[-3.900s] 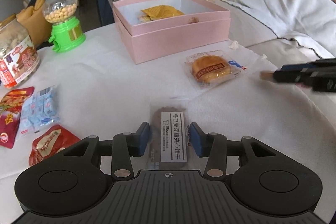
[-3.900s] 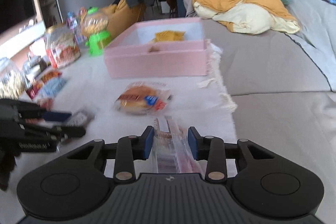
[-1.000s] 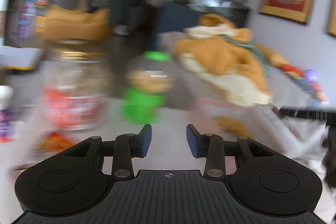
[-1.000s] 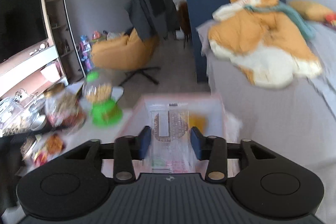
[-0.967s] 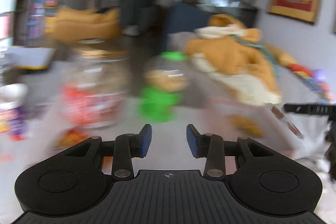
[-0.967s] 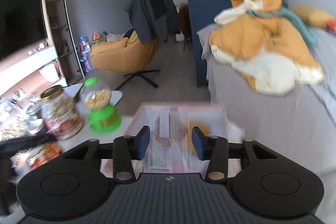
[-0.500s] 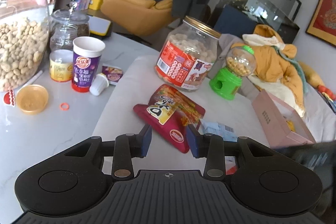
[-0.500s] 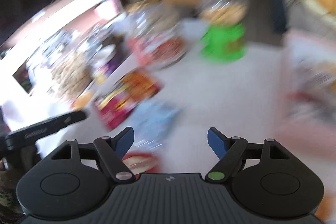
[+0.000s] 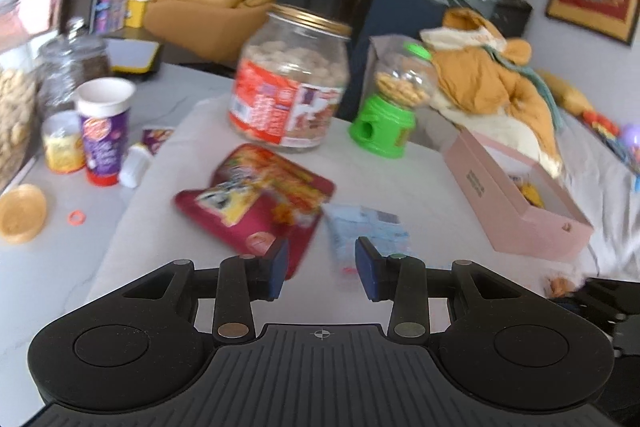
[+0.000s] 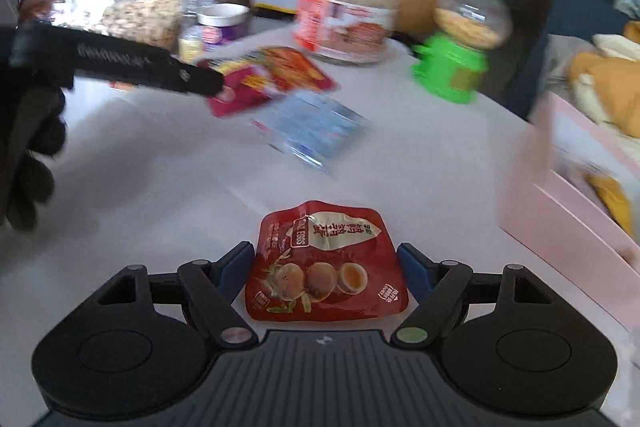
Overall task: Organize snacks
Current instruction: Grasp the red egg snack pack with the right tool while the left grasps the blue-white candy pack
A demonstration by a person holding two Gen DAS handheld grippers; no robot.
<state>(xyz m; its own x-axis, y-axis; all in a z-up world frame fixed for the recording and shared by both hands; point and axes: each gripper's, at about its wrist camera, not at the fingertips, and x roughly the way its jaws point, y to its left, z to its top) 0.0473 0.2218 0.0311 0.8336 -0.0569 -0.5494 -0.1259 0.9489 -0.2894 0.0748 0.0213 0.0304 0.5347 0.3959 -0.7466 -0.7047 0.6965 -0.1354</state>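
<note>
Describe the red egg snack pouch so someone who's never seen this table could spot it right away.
Start at the pink box on the white table's right side. Left of it, lying flat between the open right gripper fingers, is the small red pouch. Unlike the bigger red bag and the pale blue packet farther back, it pictures three eggs.

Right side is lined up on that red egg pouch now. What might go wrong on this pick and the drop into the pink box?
The right hand-held gripper is open, its jaws just widened, straddling the red egg pouch, which lies flat on the cloth; the pads may slide over it or pinch the cloth instead.
The left hand-held gripper hovers near the large red bag; the two could collide.
The pink box is close; the wall might get bumped.
</note>
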